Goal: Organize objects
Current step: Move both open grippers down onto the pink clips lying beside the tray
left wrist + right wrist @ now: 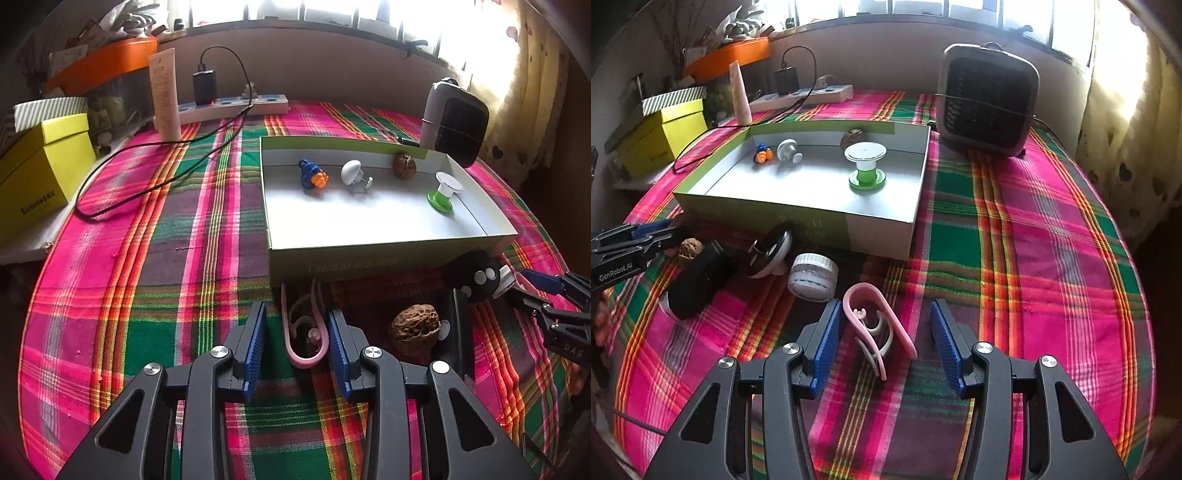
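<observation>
Two hand-held grippers over a plaid-covered desk, each addressing a pink clip. The left gripper straddles one pink clip lying on the desk just before the open box. Its fingers stand narrowed about the clip, one pad apparently at the clip's outer arm, but whether both pads press cannot be told. The right gripper has its fingers well apart, with a second pink clip lying between them, nearer the left pad and seemingly untouched. Each clip is a thin plastic U with a pale inner spring tongue. It is judged light, springy rather than rigid, and smooth enough to twist or squirt out under a skewed pinch. The soundest hold is probably across the two long outer arms near the closed bend, squeezed gently so that the arms do not splay. Counts: pink clips, two, both on the desk. Walnuts, two: a walnut in the box and a walnut on the desk. Also in the box, one each: a blue-and-orange knitted piece, a white knob and a green-based spool. Outside it, one each: a black block, a round black-and-white piece and a white ribbed jar.
</observation>
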A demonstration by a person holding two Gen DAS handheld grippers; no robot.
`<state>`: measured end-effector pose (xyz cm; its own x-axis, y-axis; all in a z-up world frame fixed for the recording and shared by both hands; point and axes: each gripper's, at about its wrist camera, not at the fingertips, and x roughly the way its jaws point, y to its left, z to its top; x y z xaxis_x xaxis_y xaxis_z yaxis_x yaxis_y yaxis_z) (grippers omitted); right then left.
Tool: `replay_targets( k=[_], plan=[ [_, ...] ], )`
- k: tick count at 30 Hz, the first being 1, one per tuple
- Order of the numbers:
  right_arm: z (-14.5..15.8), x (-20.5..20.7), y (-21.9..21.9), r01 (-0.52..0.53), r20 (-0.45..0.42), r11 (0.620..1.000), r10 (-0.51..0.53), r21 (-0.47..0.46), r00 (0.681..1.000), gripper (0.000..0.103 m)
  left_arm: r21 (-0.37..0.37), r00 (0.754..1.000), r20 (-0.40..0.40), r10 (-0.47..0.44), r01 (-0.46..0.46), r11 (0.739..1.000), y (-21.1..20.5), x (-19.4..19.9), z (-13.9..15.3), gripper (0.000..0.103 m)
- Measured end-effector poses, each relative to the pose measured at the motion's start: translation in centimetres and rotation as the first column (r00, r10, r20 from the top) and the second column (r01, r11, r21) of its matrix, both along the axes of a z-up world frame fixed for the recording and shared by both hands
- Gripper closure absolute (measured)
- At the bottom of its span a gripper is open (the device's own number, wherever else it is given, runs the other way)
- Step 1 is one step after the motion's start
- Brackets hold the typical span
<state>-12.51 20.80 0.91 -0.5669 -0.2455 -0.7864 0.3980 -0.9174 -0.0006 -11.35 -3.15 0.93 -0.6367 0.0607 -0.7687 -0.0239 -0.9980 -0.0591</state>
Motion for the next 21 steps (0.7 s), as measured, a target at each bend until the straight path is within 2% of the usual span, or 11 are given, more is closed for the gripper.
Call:
replay_targets(
  k=[10, 12, 14, 17, 21],
  plan=[
    [0.0, 0.1, -0.3, -0.007, -0.007, 1.0, 0.007, 0.014, 1.0, 0.053, -0.02, 1.0, -0.003, 0.0, 0.0, 1.0, 0.3, -0.1, 0.0, 0.072],
    [0.0, 0.1, -0.3, -0.012, -0.008, 1.0, 0.012, 0.011, 1.0, 0.057, -0.022, 1.0, -0.003, -0.001, 0.001, 1.0, 0.4, -0.2, 0.0, 0.072],
    [0.1, 0.3, -0.5, -0.019, -0.012, 1.0, 0.019, 0.012, 1.0, 0.069, -0.02, 1.0, -0.003, -0.001, 0.001, 1.0, 0.3, -0.2, 0.0, 0.072],
    [0.1, 0.4, -0.9, -0.028, -0.017, 0.999, 0.028, 0.021, 0.999, 0.077, -0.016, 1.0, -0.002, 0.0, 0.0, 1.0, 0.3, -0.3, 0.0, 0.072],
    [0.1, 0.4, -0.9, -0.027, -0.017, 0.999, 0.027, 0.018, 0.999, 0.078, -0.018, 1.0, -0.003, -0.001, 0.001, 1.0, 0.3, -0.3, 0.0, 0.072]
  ],
)
